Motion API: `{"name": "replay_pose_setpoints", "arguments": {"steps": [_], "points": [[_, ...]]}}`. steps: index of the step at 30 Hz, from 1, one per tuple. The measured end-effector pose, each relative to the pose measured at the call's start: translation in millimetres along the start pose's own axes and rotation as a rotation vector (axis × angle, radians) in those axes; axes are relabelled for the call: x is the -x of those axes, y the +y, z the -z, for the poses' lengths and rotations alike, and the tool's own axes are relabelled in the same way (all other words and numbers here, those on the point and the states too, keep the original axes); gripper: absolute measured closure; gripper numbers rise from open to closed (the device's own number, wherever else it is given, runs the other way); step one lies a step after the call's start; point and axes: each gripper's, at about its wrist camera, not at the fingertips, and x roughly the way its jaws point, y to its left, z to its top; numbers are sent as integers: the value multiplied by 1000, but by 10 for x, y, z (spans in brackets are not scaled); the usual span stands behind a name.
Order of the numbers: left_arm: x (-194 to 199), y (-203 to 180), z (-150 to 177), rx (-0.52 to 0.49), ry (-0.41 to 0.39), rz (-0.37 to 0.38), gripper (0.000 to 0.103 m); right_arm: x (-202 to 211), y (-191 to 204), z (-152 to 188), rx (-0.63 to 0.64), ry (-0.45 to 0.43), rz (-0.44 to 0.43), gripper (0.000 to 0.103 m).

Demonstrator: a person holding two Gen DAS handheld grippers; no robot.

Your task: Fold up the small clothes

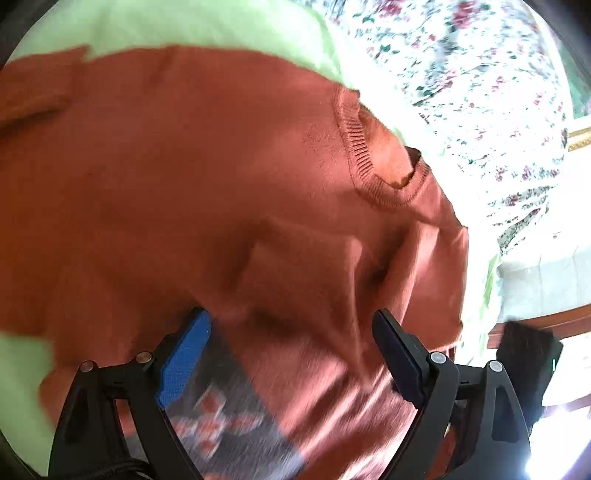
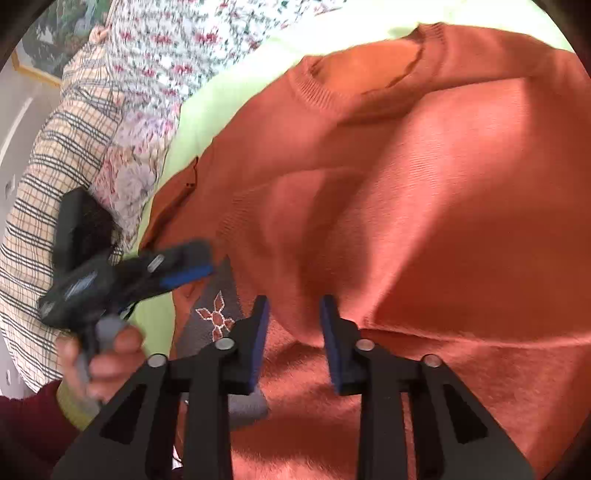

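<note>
Because the rust-orange sweater point(image 1: 207, 177) lay spread on the pale green bed sheet point(image 1: 184, 26) with its ribbed collar point(image 1: 373, 173) facing away from me, I judged it was laid out flat so a side could be folded over. A grey patterned panel point(image 2: 216, 314) showed at its near left edge. My left gripper point(image 1: 291, 354) stood wide open above the bunched knit, holding nothing. My right gripper point(image 2: 293, 339) was narrower, its blue pads point(image 2: 260, 343) apart over a raised fold; whether they touched the cloth I could not tell. Floral bedding point(image 2: 159, 48) lay beyond the sheet.
</note>
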Motion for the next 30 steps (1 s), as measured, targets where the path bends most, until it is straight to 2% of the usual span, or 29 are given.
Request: {"name": "replay_pose_setpoints", "arguments": {"steps": [1,3,5,7,9,11,12,13,14,16,20,24,25,26,27,28,30], "points": [[-74,-20,-60,4,5,4,16,62,-33,18,-9,-9,4,69],[-137,-102,-135,-32,-24,6,26,156,-91,59,-31,-24,20,69],[-158,-191,-161,-102,-43,-11,69,272,-181,97,-67,-44,34,68],[-154,-258,-176,-120,-63,-7,90,380,-267,128,-101,-67,43,68],[137,-368,-94,-180,-185,-41,91,505,-373,162,-128,-92,55,68],[450,-395,10,-216,-290,-25,90,607,-444,172,-154,-119,76,68],[551,-357,53,-215,-320,-19,88,674,-493,184,-166,-134,81,68],[615,-257,97,-203,-330,-17,81,732,-531,193,-177,-151,87,68],[605,-159,110,-194,-311,-12,66,768,-559,199,-185,-162,92,68],[443,105,66,-145,-225,-17,54,823,-619,208,-202,-179,103,68],[182,367,-114,-72,-150,-33,49,850,-709,202,-227,-179,126,68],[33,270,-227,-111,-138,-34,45,898,-724,186,-224,-189,147,68],[30,207,-196,-138,-137,-35,47,916,-732,174,-223,-192,154,68],[24,146,-177,-167,-137,-32,67,949,-754,165,-223,-197,164,68],[31,100,-168,-199,-131,-20,92,980,-771,151,-223,-206,175,68],[65,2,-136,-241,-144,-37,92,1023,-802,139,-226,-218,188,68],[217,-141,-65,-308,-240,-95,93,1108,-863,118,-234,-240,220,68]]}}
